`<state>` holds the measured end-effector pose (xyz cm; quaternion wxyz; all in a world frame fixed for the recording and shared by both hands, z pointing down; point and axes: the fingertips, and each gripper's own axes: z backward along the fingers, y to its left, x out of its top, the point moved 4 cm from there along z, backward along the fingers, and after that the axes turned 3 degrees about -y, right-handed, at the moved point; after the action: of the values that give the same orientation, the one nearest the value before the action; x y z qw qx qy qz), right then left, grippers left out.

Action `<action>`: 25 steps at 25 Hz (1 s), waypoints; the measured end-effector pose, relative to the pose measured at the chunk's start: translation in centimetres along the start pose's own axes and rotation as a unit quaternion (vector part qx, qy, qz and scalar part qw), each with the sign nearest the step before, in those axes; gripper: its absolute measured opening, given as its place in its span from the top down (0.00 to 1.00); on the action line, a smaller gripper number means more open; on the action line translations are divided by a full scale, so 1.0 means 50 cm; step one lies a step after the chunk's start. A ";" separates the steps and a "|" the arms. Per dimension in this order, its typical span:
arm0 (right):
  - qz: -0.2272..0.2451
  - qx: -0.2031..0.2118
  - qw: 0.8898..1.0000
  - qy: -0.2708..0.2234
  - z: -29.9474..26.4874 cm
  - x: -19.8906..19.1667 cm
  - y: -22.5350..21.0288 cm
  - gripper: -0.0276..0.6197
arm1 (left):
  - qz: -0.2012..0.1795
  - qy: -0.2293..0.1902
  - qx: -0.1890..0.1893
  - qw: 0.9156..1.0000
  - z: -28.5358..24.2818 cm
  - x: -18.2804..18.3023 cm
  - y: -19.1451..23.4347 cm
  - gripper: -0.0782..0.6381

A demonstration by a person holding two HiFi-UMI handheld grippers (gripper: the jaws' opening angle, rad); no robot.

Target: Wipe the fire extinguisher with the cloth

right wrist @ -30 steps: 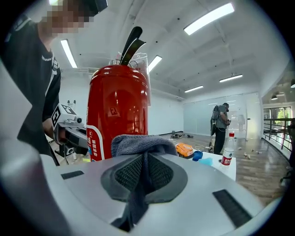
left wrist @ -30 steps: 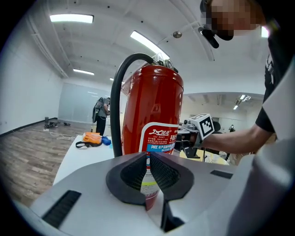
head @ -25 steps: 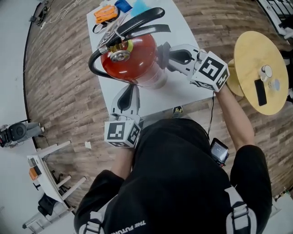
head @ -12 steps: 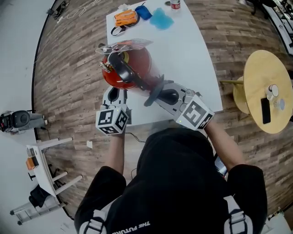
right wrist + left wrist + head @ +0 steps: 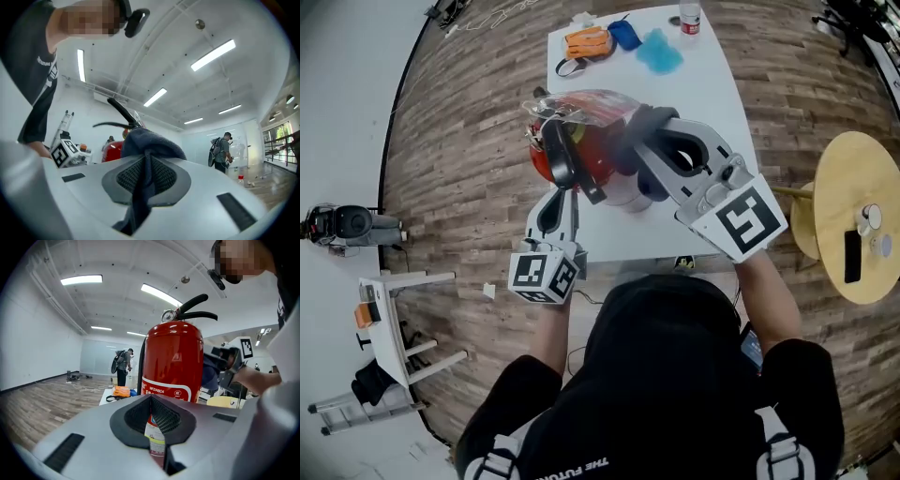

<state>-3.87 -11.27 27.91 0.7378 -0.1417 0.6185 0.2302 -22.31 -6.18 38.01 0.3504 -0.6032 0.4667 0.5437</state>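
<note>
A red fire extinguisher (image 5: pixel 586 150) with a black handle and hose stands on the white table (image 5: pixel 712 84). My right gripper (image 5: pixel 649 141) is shut on a dark blue-grey cloth (image 5: pixel 639 120) and presses it against the cylinder's right side. In the right gripper view the cloth (image 5: pixel 149 145) bulges out past the shut right gripper (image 5: pixel 143 187), with the extinguisher (image 5: pixel 107 151) behind it. My left gripper (image 5: pixel 556 199) rests at the cylinder's near side, jaws shut on nothing. In the left gripper view the extinguisher (image 5: pixel 173 362) towers right in front of the left gripper (image 5: pixel 157 437).
An orange item (image 5: pixel 586 42), two blue items (image 5: pixel 659 52) and a small bottle (image 5: pixel 691 17) lie at the table's far end. A round wooden side table (image 5: pixel 853 178) with a phone (image 5: pixel 853 257) stands at the right. A person (image 5: pixel 123 366) stands in the background.
My right gripper has carried the cloth from the front of the cylinder up to its right side. The left gripper stays by the near side.
</note>
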 end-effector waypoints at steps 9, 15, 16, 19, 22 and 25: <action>-0.085 0.073 0.992 0.049 0.000 -0.132 -0.010 0.91 | 0.019 0.009 0.005 1.000 0.022 0.000 -0.041 0.86; -0.083 0.129 0.986 0.070 0.012 -0.182 0.105 0.91 | 0.015 0.000 0.034 0.999 0.010 0.002 0.008 0.86; -0.072 0.133 0.984 0.089 0.009 -0.214 0.126 0.91 | 0.013 -0.001 0.040 0.999 0.004 0.004 0.023 0.86; -0.069 0.128 0.979 0.142 0.007 -0.330 0.160 0.91 | 0.000 -0.004 0.045 0.999 -0.018 0.012 0.064 0.86; -0.110 0.130 0.977 0.127 0.006 -0.380 0.165 0.91 | -0.009 -0.003 0.048 0.999 -0.035 0.018 0.089 0.86; -0.105 0.133 0.974 0.149 0.008 -0.418 0.171 0.91 | -0.004 -0.006 0.052 0.999 -0.046 0.019 0.095 0.86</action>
<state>-10.61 -7.22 49.06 0.6699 -0.1387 0.7280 0.0437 -26.07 -10.01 37.87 0.3864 -0.5825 0.4900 0.5208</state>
